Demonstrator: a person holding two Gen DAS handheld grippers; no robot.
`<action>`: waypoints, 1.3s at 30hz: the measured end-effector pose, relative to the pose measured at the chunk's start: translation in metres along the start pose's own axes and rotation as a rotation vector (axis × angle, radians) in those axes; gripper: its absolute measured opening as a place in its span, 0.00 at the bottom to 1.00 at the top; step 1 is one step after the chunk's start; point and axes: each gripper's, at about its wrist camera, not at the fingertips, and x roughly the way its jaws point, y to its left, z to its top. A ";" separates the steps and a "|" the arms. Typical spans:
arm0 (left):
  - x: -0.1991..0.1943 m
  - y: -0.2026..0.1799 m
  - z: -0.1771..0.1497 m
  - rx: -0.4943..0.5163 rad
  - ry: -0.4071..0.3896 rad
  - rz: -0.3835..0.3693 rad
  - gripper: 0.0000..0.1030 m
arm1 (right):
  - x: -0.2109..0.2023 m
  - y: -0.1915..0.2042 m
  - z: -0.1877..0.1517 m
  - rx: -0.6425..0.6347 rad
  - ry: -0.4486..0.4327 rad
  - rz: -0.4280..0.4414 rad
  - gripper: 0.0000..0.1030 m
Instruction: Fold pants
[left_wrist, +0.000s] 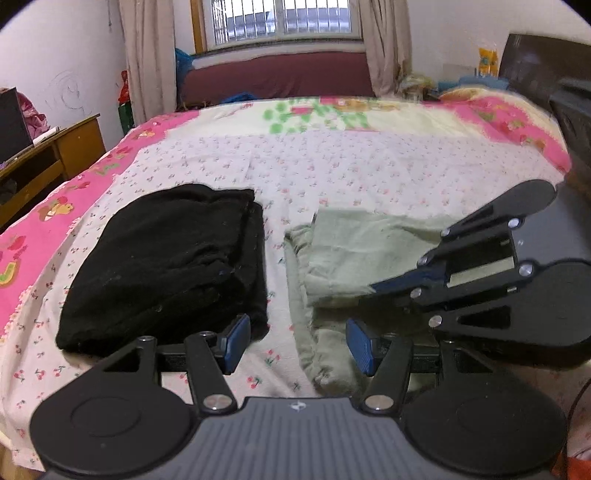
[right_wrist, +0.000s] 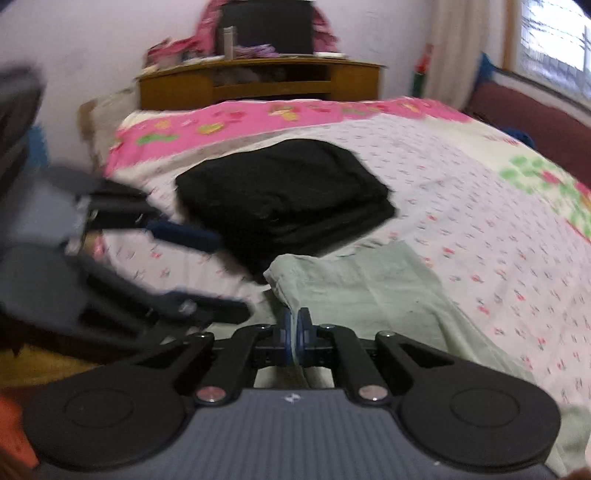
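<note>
Pale green pants (left_wrist: 369, 247) lie partly folded on the bed, right of centre in the left wrist view. A folded black garment (left_wrist: 166, 266) rests beside them on the left. My left gripper (left_wrist: 298, 343) is open, hovering over the sheet between the black garment and the green waistband, with nothing between its blue pads (left_wrist: 236, 339). My right gripper (left_wrist: 384, 287) comes in from the right, shut on the near edge of the green pants. In the right wrist view its pads (right_wrist: 284, 332) are pressed together on a thin strip of the green pants (right_wrist: 369, 288). The left gripper (right_wrist: 231, 273) shows blurred at left, next to the black garment (right_wrist: 284, 192).
The bed (left_wrist: 332, 158) has a floral sheet with a pink border. A wooden desk (left_wrist: 55, 147) stands left of the bed, a dark headboard (left_wrist: 546, 74) at far right, and a maroon bench (left_wrist: 280, 74) under the window.
</note>
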 end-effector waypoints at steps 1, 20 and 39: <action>0.001 -0.002 -0.001 0.012 -0.001 0.022 0.69 | 0.007 -0.004 -0.002 0.017 0.034 0.001 0.10; 0.050 -0.079 0.042 0.110 -0.052 -0.141 0.75 | -0.111 -0.144 -0.116 0.640 -0.003 -0.332 0.31; 0.083 -0.072 0.051 0.043 0.153 -0.061 0.78 | -0.110 -0.208 -0.134 0.785 -0.002 -0.459 0.30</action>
